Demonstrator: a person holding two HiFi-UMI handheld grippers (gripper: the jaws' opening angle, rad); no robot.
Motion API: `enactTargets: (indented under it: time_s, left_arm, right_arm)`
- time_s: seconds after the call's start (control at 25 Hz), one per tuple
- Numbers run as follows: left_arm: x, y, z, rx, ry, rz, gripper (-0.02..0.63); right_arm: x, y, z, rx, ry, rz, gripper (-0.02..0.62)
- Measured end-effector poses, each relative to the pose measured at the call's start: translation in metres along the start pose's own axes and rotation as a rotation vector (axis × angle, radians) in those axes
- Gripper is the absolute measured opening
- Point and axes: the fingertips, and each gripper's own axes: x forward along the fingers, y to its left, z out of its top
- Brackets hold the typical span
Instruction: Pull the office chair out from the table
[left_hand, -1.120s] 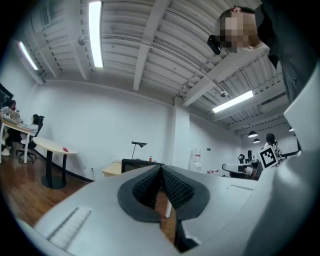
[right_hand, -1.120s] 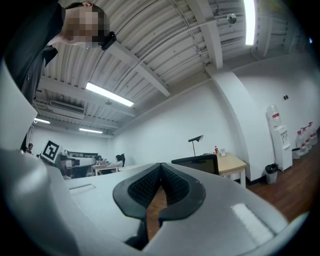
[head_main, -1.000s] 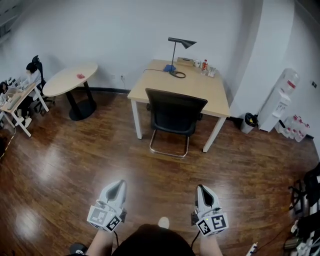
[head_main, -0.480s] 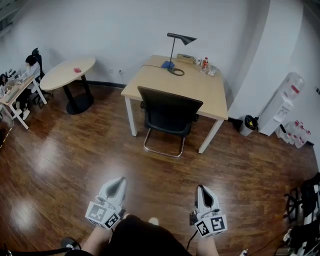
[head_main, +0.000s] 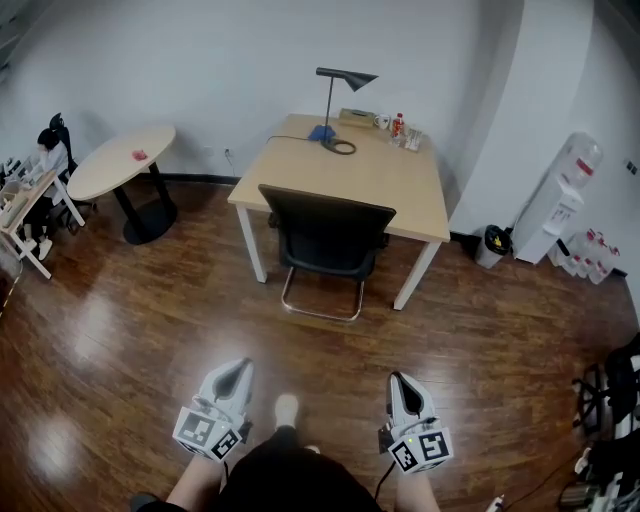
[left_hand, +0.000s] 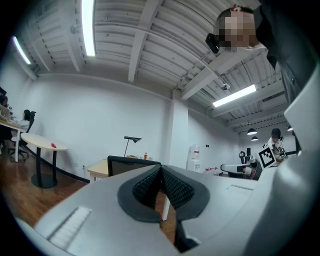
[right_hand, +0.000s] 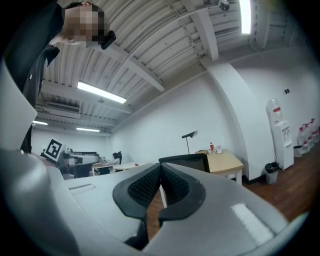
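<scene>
left hand-held gripper (head_main: 238, 370) pressed together, right hand-held gripper (head_main: 398, 382) likewise; office chair (head_main: 330, 235) pushed up to table (head_main: 400, 185)

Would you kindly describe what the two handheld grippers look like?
Both the left gripper and right gripper are pale grey and tapered, with black textured pads and a rear cube of black-and-white square markers. A dark cable trails from the right one.

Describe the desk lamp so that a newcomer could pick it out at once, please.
Find the rectangular wooden desk by the white wall, with the black office chair pushed in. At its far edge stands the black desk lamp: a thin stem on a ring base with a pointed shade, far taller than the small bottles to its right.
</scene>
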Motion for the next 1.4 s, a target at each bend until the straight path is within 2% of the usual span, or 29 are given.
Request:
enactTargets:
  time_s: [0.24, 0.44, 0.64, 0.88, 1.04, 1.2, 1.4]
  left_arm:
    - [0.044, 0.02, 0.006, -0.008, -0.038, -0.039, 0.002]
    - [0.084, 0.046, 0.007, -0.034, -0.041, -0.05, 0.002]
    - [0.119, 0.075, 0.015, -0.025, -0.033, -0.07, 0.002]
    - [0.152, 0.112, 0.02, -0.001, -0.034, -0.084, 0.002]
    - [0.171, 0.138, 0.025, 0.008, -0.048, -0.078, 0.002]
    - [0.184, 0.163, 0.032, 0.002, -0.065, -0.088, 0.002]
    - [0.192, 0.192, 0.035, -0.025, -0.072, -0.084, 0.002]
  right_arm:
    - [0.024, -0.019, 0.006, -0.012, -0.008, -0.042, 0.014]
    - [0.06, -0.032, 0.008, -0.02, -0.008, -0.073, 0.014]
    - [0.101, -0.037, 0.004, -0.017, 0.021, -0.087, 0.014]
    - [0.154, -0.035, -0.003, -0.011, 0.036, -0.085, 0.014]
    - [0.199, -0.019, -0.005, -0.042, 0.065, -0.033, 0.014]
    - [0.235, -0.004, 0.006, -0.074, 0.04, -0.011, 0.014]
    - [0.257, 0.0, 0.005, -0.021, 0.04, -0.026, 0.014]
